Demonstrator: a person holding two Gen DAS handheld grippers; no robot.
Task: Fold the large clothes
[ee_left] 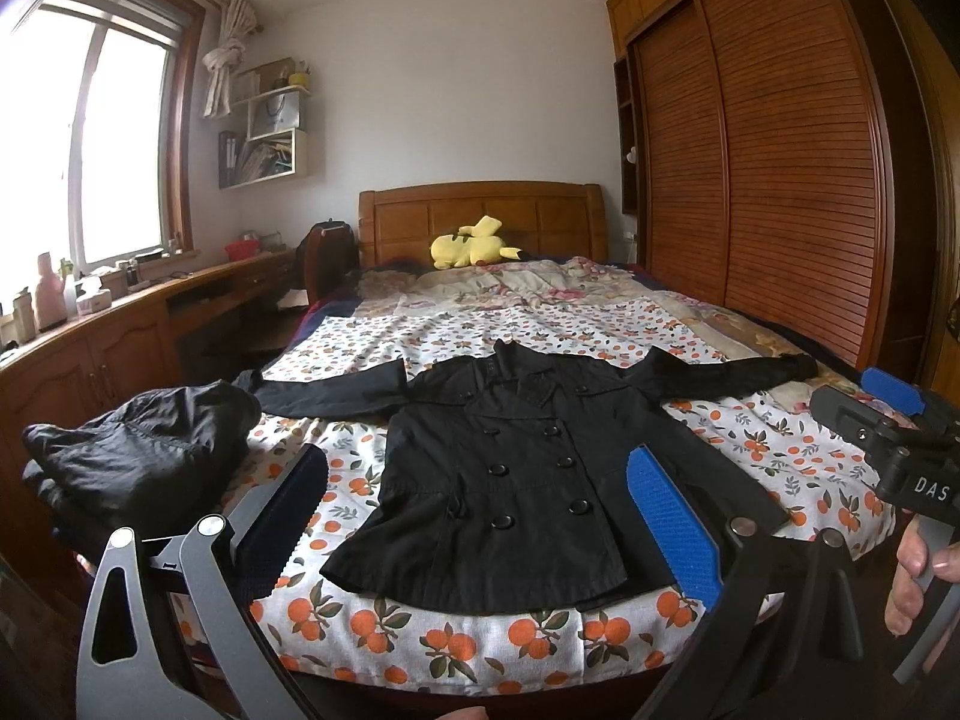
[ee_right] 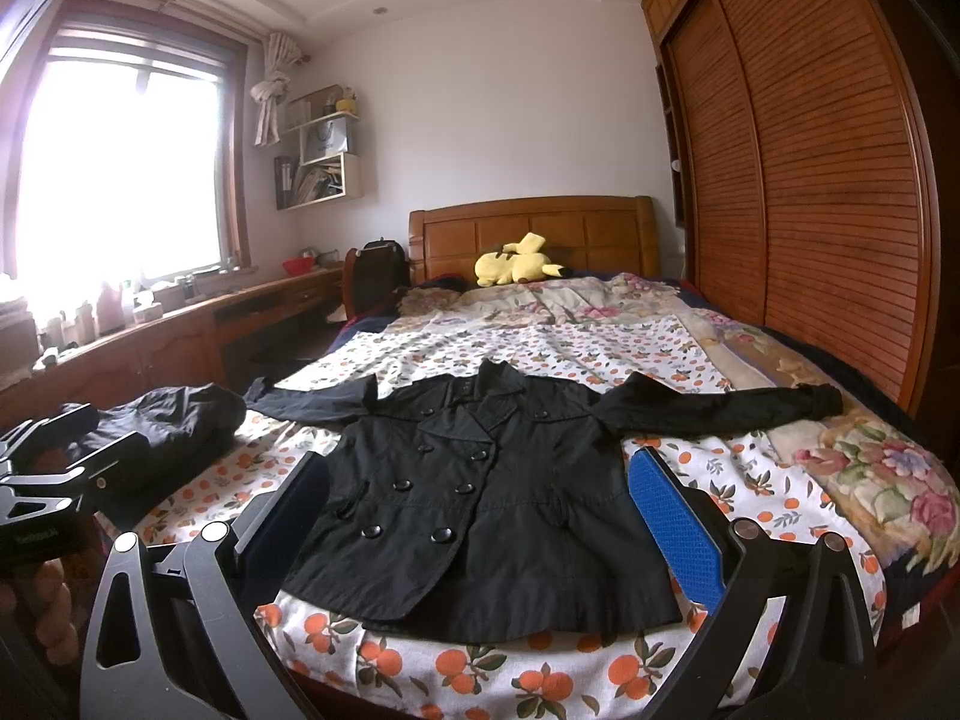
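Black double-breasted coat (ee_left: pixel 510 468) lying flat, sleeves spreading, near bed (ee_left: pixel 480 654) foot edge; left gripper (ee_left: pixel 480 516) and right gripper (ee_right: pixel 480 516) hovering, ribbed fingers apart.

Desk clutter (ee_right: pixel 108 306) (washed out by window glare)

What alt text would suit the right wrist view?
A black double-breasted coat lies flat, sleeves spread, on an orange-print bedsheet. The open right tool frames it, with a crumpled black garment at left.
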